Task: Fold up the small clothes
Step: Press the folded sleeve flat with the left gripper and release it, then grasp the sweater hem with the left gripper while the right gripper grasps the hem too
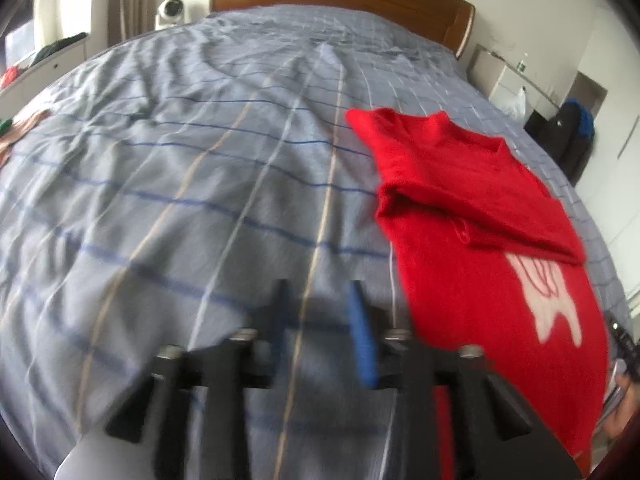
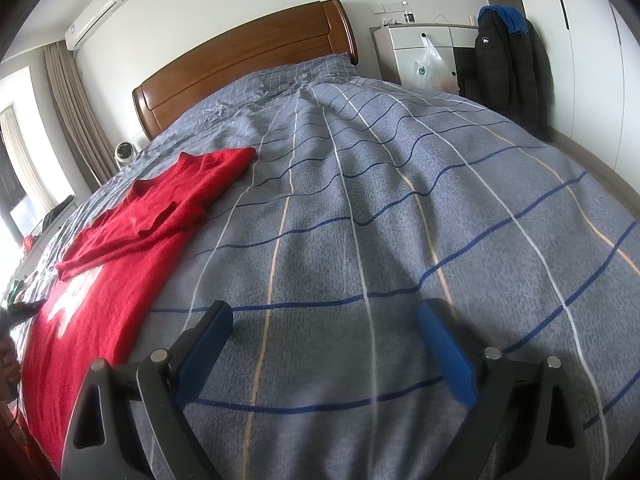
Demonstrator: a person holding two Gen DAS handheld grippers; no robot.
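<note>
A red shirt (image 1: 472, 208) with a white print lies on the blue checked bed cover (image 1: 180, 184), its sleeves folded in over the body. In the left wrist view it is to the right of my left gripper (image 1: 318, 300), which is open with a narrow gap, empty and above the cover. The view is blurred. In the right wrist view the red shirt (image 2: 132, 232) lies to the left of my right gripper (image 2: 324, 316), which is wide open and empty above the bed cover (image 2: 380, 200).
A wooden headboard (image 2: 240, 60) stands at the far end of the bed. A white cabinet (image 2: 424, 52) with a plastic bag and a dark jacket (image 2: 508, 68) are at the right. A small white fan (image 1: 172, 10) and other clothes (image 1: 16, 132) are at the left.
</note>
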